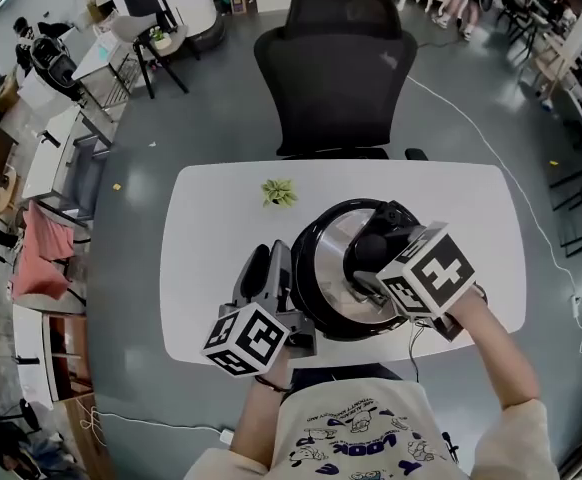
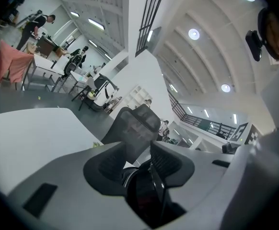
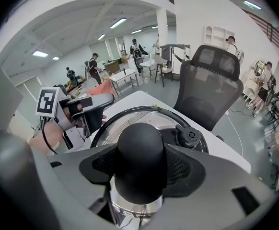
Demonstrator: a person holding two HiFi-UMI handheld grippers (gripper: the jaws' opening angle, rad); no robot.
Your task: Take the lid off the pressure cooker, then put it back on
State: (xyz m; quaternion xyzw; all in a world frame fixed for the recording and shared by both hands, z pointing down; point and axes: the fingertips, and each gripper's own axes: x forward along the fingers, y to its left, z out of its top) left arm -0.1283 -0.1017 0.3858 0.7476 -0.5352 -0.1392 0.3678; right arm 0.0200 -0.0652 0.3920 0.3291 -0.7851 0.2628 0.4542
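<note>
The right gripper (image 3: 140,163) jaws clench the lid (image 1: 333,240) knob (image 3: 140,145); the lid seems seated on the pressure cooker (image 1: 311,303), mid-worktop (image 1: 211,228). The left gripper (image 1: 267,270) jaws are released, so a pull may drag the unsteadied cooker.

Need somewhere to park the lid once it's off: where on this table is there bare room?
The widest bare patch is the left part of the table, between the small plant and the left edge. A narrower one lies right of the pressure cooker. The near edge is crowded: the left gripper and right gripper flank the cooker there.
</note>
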